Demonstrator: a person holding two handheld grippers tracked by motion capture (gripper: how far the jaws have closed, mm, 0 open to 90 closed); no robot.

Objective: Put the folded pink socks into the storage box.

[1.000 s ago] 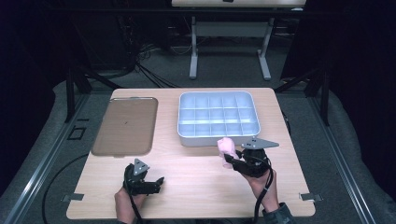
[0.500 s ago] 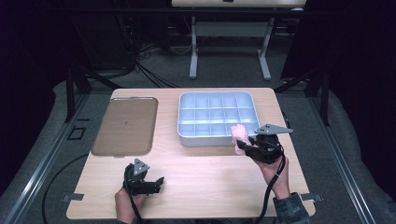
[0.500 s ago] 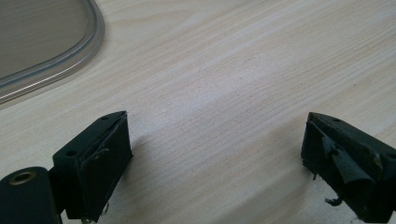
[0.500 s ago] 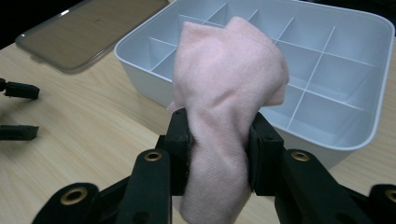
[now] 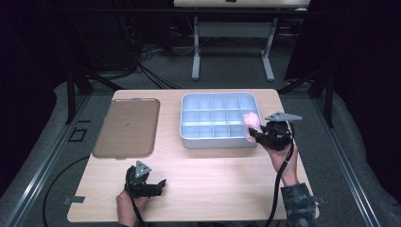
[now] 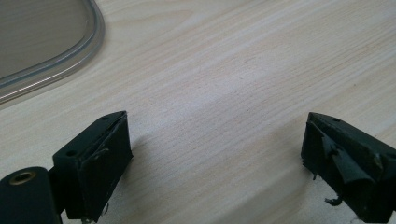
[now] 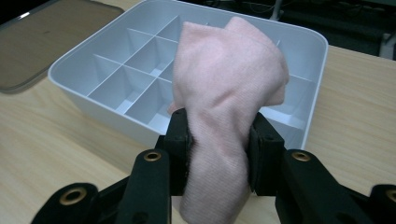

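Observation:
A rolled pink cloth (image 7: 224,93) is pinched between the jaws of my right gripper (image 7: 219,144), which is shut on it. In the high view that gripper (image 5: 257,132) hovers at the right front corner of the light blue divided box (image 5: 189,137), with the pink cloth (image 5: 251,121) over the box's rim. The box (image 7: 84,93) has several empty compartments. My left gripper (image 5: 158,187) rests low near the table's front edge, left of centre. Its jaws stand wide open over bare wood (image 6: 215,154), with nothing between them.
A flat brown-tinted lid (image 5: 127,127) lies on the left part of the wooden table (image 5: 227,184); its rim (image 6: 70,65) shows in the left gripper view. Cables trail from both grippers toward the front edge. Dark floor and a desk frame lie beyond the table.
My right gripper has carried the pink cloth to the right and away from me, and slightly up, to the box's right front corner. The left gripper has stayed where it was.

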